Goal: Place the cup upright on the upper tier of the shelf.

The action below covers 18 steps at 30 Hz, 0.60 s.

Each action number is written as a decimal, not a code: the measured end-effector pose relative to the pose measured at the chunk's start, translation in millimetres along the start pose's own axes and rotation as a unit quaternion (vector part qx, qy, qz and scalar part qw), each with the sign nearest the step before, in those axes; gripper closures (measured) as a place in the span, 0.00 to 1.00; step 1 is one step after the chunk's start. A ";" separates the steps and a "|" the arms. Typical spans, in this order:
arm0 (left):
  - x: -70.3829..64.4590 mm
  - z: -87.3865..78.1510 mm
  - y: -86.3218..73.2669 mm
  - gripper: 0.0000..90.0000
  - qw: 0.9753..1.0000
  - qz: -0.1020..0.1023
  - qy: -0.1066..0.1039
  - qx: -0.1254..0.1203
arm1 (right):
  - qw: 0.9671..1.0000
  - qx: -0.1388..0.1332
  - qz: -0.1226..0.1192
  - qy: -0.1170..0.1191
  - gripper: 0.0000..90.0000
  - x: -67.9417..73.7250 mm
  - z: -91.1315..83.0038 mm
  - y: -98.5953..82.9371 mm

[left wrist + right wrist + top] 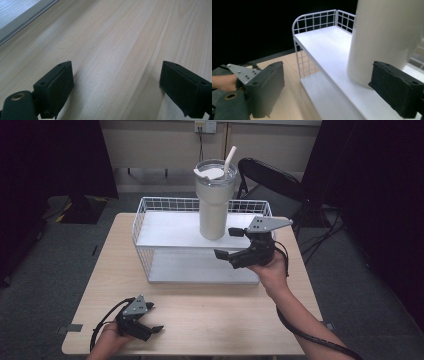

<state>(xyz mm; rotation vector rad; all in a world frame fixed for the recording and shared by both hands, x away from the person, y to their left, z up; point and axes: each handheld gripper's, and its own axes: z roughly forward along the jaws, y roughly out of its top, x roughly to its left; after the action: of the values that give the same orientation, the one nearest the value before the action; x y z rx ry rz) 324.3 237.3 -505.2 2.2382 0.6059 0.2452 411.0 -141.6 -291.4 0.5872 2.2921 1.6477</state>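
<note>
A tall cream tumbler [214,200] with a clear lid and a white straw stands upright on the top shelf of a white wire rack [165,236]. My right gripper [229,243] hovers open just right of the tumbler's base, apart from it. In the right gripper view the tumbler [384,37] rises ahead between the spread jaws, nearer the right one. My left gripper [153,317] rests low over the table's front left corner, open, nothing between its fingers. In the left gripper view its pads [60,83] frame bare wood.
The light wooden table [200,320] holds the rack at its back half; the rack's lower shelf [200,267] is bare. A black folding chair [270,182] stands behind the table. Cables trail from both grippers. The other hand and its gripper [242,73] appear far off.
</note>
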 end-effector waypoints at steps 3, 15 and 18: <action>0.0 0.0 0.0 0.13 1.000 0.000 0.000 0.000 | 1.000 0.003 -0.004 0.004 0.13 3.2 -1.3 -8.4; 0.0 0.0 0.0 0.13 1.000 0.000 0.000 0.000 | 1.000 0.010 -0.009 0.027 0.13 13.0 -3.8 -30.8; 0.0 0.0 0.0 0.13 1.000 0.000 0.000 0.000 | 0.999 0.015 -0.009 0.029 0.13 13.9 -4.0 -35.1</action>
<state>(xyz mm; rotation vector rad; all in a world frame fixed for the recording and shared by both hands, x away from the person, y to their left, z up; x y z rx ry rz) 324.2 237.2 -505.2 2.2382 0.6062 0.2452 390.9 -148.2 -322.9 0.5296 2.3586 1.6454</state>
